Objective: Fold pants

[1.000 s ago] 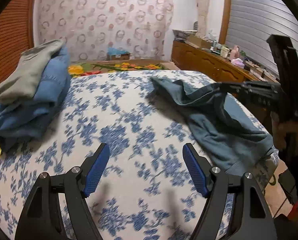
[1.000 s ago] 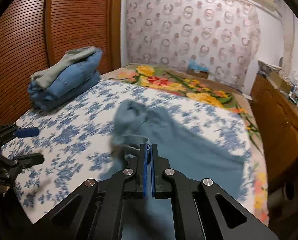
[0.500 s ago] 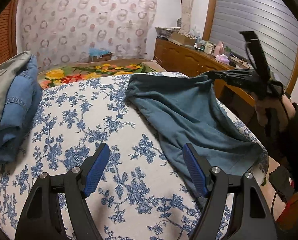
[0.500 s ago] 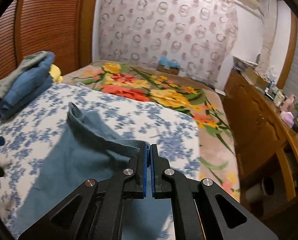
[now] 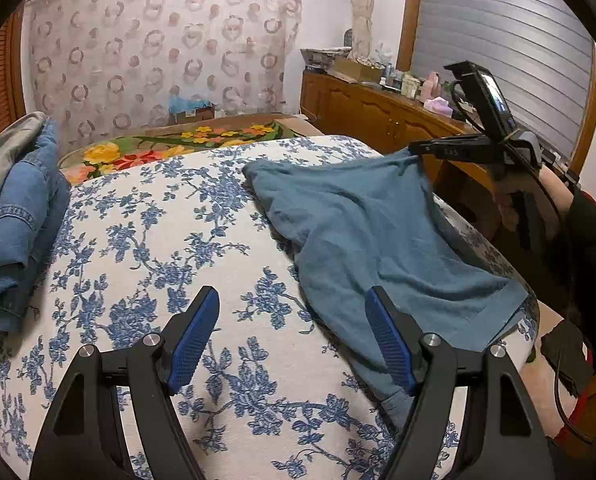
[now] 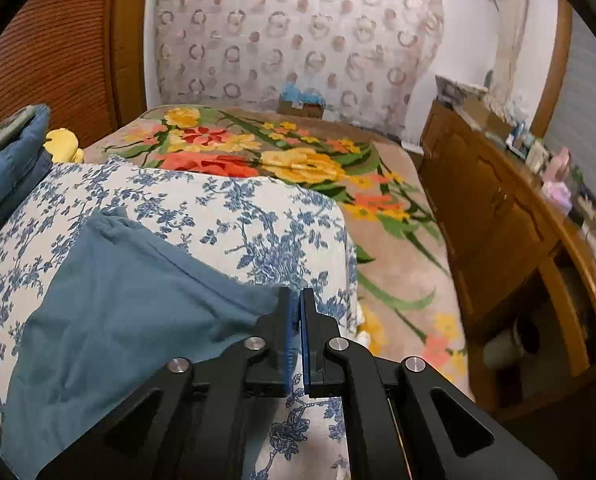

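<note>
**Two grippers, one corner pinched**

Clamped on a corner of the soft teal cotton pants (image 5: 377, 232), the right gripper (image 6: 296, 338) lifts it, probably to spread the cloth flat. Left gripper (image 5: 294, 336) hovers, jaws apart, empty. Pants lie across the blue-flowered white bedspread (image 5: 158, 248); wooden dresser (image 5: 377, 108) beyond.

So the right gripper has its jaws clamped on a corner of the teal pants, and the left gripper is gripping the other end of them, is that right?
Not quite. The right gripper does have its jaws clamped on a corner of the teal pants, but the left gripper grips nothing. The left wrist view shows its jaws standing wide apart above the floral bedspread, with only the pants' edge beside one finger.
</note>
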The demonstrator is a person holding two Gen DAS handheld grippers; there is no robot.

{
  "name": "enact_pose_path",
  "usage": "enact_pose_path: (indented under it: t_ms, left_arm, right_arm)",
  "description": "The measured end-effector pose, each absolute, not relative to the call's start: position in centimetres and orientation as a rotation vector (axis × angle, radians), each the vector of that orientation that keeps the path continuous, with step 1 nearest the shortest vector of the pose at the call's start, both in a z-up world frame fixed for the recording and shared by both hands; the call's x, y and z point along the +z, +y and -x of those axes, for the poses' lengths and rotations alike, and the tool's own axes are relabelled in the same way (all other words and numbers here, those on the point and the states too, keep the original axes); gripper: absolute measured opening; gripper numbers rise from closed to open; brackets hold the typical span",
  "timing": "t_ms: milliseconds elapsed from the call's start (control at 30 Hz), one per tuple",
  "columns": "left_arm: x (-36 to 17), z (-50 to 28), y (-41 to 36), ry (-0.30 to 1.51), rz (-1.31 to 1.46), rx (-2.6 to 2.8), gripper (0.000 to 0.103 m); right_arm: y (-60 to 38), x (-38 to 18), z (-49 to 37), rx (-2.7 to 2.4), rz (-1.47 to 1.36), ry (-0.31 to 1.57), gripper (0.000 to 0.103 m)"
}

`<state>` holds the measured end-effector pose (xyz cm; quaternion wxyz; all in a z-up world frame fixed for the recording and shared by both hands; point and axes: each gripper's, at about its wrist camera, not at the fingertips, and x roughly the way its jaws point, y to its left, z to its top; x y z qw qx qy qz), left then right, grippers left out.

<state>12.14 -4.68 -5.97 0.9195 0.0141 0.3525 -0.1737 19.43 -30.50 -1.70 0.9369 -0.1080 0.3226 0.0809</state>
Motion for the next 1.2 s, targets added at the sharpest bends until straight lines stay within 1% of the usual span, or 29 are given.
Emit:
enact_pose_path:
  t_ms: [100, 167, 233, 467, 500, 533, 600, 1200]
  left_arm:
    - [-6.3, -12.0, -5.4, 0.729, -0.047, -0.365, 0.076]
    - [-6.5, -11.8, -5.7, 0.734, -0.053, -0.367, 0.076]
    - [-6.8, -11.7, -5.9, 0.742, -0.055, -0.370, 0.076]
    - [-7.3, -11.5, -6.5, 0.754, -0.062, -0.376, 0.076]
    - [-7.3, -11.4, -6.6, 0.755, -0.065, -0.377, 0.076]
    - [-7.4, -11.4, -6.7, 0.755, -0.067, -0.378, 0.076]
    - [-7.4, -11.3, -6.8, 0.757, -0.071, -0.379, 0.076]
    - [-8.3, -10.9, -7.9, 0.781, -0.094, -0.389, 0.076]
  right_arm:
    - [-30.6, -1.8, -19.2, 0.163, 0.185, 0.662, 0.009]
    - [-31.0, -1.8, -18.8, 0.172, 0.166, 0.663, 0.010]
    - [-31.0, -1.8, -17.8, 0.179, 0.169, 0.653, 0.014]
    - [-31.6, -2.3, -12.4, 0.258, 0.154, 0.624, 0.016]
    - [-31.7, -2.4, -11.7, 0.269, 0.149, 0.618, 0.020]
    - [-31.8, -2.4, -10.8, 0.284, 0.137, 0.616, 0.028]
    - [-32.1, -2.5, -9.6, 0.314, 0.111, 0.609, 0.038]
    - [-34.2, -3.6, -0.6, 0.295, 0.099, 0.620, 0.039]
